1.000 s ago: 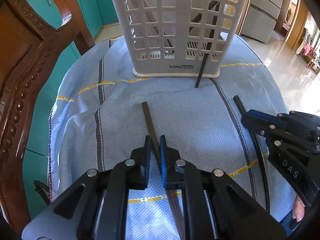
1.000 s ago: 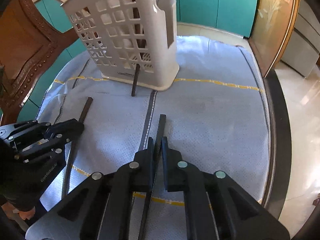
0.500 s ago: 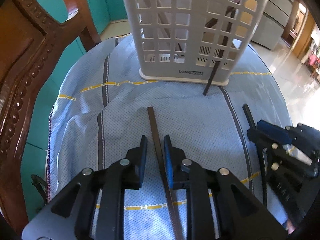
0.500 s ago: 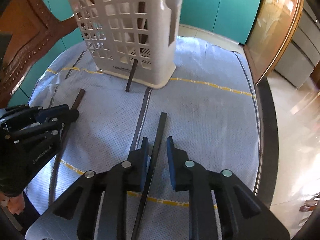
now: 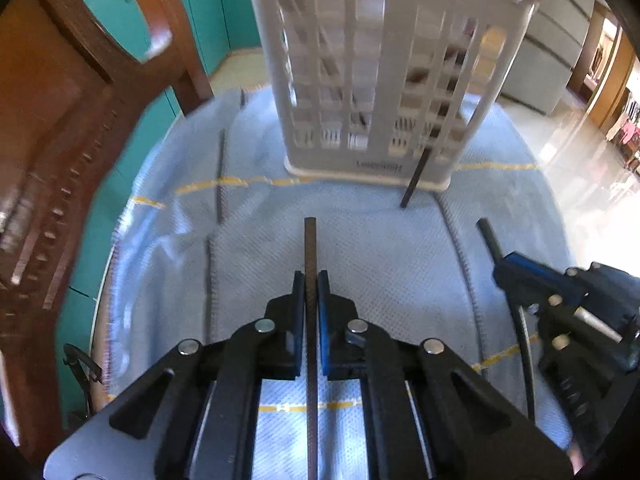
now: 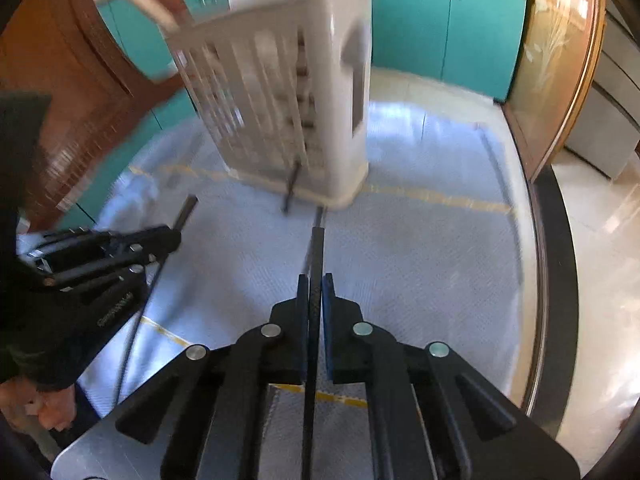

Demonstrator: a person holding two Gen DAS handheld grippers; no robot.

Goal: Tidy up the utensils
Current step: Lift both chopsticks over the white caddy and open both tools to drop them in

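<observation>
Black left tool (image 5: 311, 280) and right tool (image 6: 315, 284) each clench a dark chopstick (image 5: 310, 248), levelled toward the white basket (image 5: 380, 80).

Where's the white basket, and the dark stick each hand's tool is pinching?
white basket (image 5: 384, 80), left wrist view, front lattice wall.
left stick (image 5: 310, 248), left wrist view, shaft beyond the jaws.
right stick (image 6: 317, 252), right wrist view, shaft beyond the jaws.

My right hand-held gripper (image 6: 315, 284) is clamped on a thin dark stick (image 6: 316, 252) that points ahead toward the white slotted basket (image 6: 288, 92) standing on the blue cloth (image 6: 420, 248) over the counter. Another dark stick (image 6: 291, 186) leans against the basket's base. At left, my left hand-held gripper (image 6: 170, 236) holds a second stick (image 6: 186, 210), well apart from mine
</observation>
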